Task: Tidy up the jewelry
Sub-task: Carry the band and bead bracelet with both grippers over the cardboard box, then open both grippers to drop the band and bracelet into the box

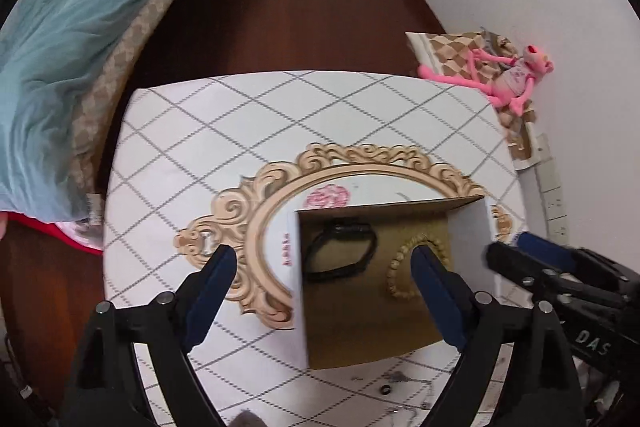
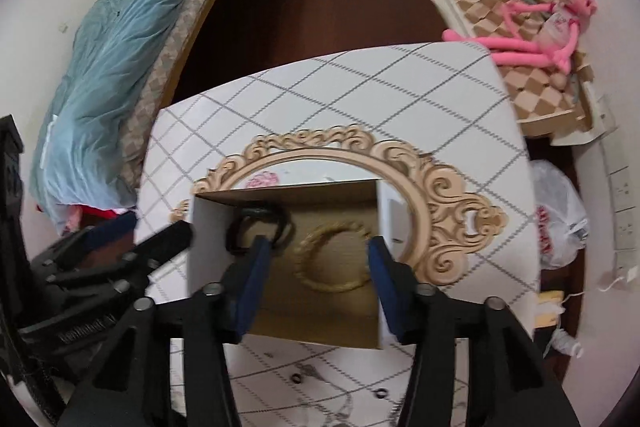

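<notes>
Your right gripper point(image 1: 520, 247) carries the letters "DAS" on its body; the red print on the cardboard box point(image 1: 372, 327) wall and on the plastic bag point(image 2: 560, 215) is too blurred to read. The box sits on the ornate mirror point(image 1: 256, 227) toward the near edge of the table point(image 1: 200, 115). Inside it lie a black bracelet point(image 1: 340, 251) and a gold beaded bracelet point(image 2: 332, 255). Your left gripper point(image 1: 324, 287) hangs spread wide across the box's left wall, holding nothing. Your right gripper is also spread wide and empty, with the gold bracelet between its fingers. Small rings point(image 2: 380, 393) lie loose near the table's front edge.
</notes>
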`<move>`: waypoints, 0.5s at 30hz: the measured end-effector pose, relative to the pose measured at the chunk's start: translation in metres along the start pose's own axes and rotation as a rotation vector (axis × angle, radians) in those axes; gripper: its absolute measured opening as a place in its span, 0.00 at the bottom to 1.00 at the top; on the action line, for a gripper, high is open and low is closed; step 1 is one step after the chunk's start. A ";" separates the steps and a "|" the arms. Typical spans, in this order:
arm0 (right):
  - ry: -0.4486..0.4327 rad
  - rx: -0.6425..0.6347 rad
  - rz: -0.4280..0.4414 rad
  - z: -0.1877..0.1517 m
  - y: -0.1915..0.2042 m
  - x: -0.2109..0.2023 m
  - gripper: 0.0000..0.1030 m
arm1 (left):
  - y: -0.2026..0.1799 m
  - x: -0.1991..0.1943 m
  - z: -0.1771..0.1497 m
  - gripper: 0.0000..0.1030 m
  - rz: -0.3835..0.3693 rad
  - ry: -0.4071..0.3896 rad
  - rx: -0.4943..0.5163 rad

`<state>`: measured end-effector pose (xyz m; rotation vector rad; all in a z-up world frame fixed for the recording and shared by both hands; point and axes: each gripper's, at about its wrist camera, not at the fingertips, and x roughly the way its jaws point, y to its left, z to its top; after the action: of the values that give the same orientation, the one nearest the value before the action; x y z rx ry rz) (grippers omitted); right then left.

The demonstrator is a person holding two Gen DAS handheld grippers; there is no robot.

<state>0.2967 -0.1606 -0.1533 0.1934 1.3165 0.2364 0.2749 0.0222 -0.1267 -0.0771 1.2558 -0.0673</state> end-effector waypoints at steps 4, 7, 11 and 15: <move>-0.016 -0.044 -0.119 -0.013 0.000 -0.002 0.85 | 0.007 0.000 -0.012 0.96 0.058 -0.028 -0.017; -0.032 -0.075 -0.196 -0.025 0.001 0.001 0.89 | 0.010 0.003 -0.024 0.96 0.098 -0.030 -0.025; -0.030 -0.088 -0.248 -0.038 0.001 0.007 0.97 | 0.011 0.008 -0.037 0.96 0.124 -0.017 -0.032; -0.035 -0.086 -0.269 -0.047 0.003 0.009 0.97 | 0.010 0.006 -0.047 0.96 0.138 -0.021 -0.029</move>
<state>0.2533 -0.1550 -0.1719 -0.0525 1.2798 0.0604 0.2323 0.0306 -0.1477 -0.0164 1.2378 0.0710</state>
